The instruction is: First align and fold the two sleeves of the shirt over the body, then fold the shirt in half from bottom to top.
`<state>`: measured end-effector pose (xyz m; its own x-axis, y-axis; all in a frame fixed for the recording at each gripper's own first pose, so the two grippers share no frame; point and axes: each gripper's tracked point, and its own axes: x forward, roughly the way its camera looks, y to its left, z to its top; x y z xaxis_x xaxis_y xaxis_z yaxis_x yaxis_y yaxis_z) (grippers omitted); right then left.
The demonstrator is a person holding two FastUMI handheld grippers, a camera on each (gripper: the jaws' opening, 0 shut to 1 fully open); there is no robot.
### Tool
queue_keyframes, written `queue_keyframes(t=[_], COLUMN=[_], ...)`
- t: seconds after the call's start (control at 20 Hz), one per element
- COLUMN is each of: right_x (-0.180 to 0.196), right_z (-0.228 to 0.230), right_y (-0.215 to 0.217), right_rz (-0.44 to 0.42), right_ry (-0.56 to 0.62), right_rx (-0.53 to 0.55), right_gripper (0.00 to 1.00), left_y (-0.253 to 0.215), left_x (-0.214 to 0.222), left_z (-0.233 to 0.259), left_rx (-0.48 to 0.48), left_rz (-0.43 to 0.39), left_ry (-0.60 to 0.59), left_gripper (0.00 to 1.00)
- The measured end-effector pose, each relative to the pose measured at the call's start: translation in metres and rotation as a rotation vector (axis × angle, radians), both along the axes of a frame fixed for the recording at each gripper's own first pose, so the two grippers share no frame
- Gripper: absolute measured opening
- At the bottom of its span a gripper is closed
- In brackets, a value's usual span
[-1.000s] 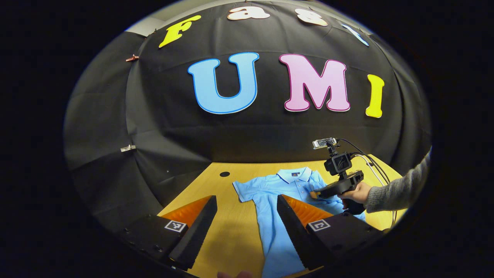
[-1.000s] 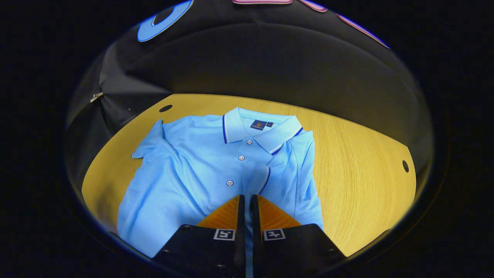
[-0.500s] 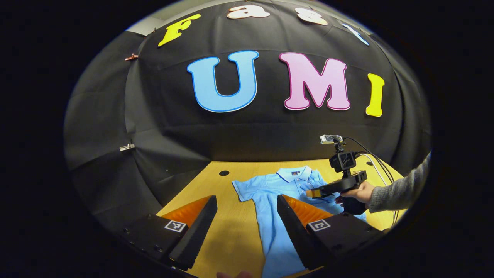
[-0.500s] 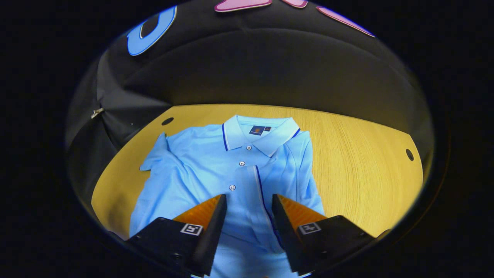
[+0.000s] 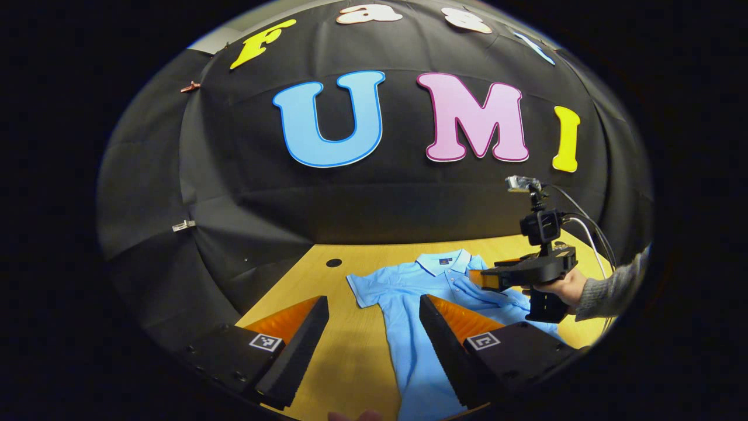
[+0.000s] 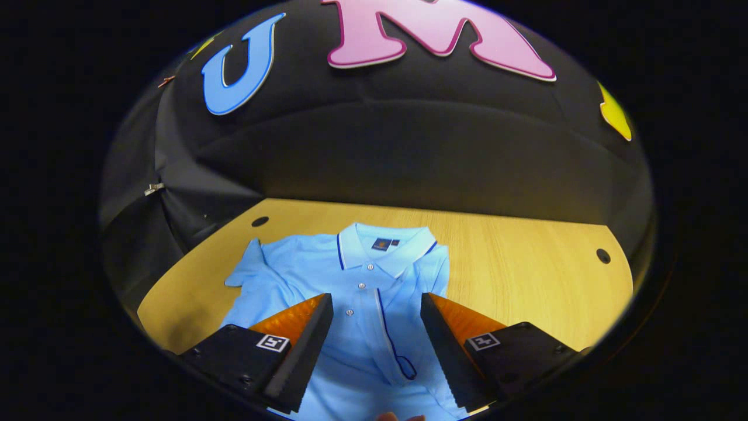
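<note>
The light-blue polo shirt (image 6: 327, 280) lies face up on the wooden worktop (image 6: 526, 263), collar (image 6: 383, 245) toward the booth's back wall. One sleeve (image 6: 403, 327) is already folded over the body, its dark-trimmed cuff lying across the button placket, which suits the first half of the task. The other sleeve (image 6: 248, 272) sticks out flat toward the side, so it looks like the next thing to fold. The right claw (image 6: 377, 342) hovers above the folded sleeve with its jaws apart, holding nothing; in the left gripper view it (image 5: 476, 278) hangs clear above the shirt's shoulder, held by a hand (image 5: 564, 286) in a grey sleeve. The left claw (image 5: 374, 345) is also spread and empty, poised above the lower edge of the shirt and bare worktop, well placed to reach for the unfolded sleeve.
</note>
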<state>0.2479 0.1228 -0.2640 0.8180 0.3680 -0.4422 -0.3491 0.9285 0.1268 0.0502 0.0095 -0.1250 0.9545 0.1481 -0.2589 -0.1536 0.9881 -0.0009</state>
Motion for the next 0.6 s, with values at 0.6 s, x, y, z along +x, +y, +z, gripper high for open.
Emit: queue_keyframes(t=[0.6], right_x=[-0.059], right_z=[0.121], right_y=[-0.065], right_rz=[-0.126], right_ry=[-0.185], right_rx=[0.124], right_gripper=[0.96], left_y=[-0.001], left_x=[0.072], left_z=[-0.029], left_rx=[-0.017], left_rz=[-0.016], left_ry=[0.032], left_gripper=[0.99])
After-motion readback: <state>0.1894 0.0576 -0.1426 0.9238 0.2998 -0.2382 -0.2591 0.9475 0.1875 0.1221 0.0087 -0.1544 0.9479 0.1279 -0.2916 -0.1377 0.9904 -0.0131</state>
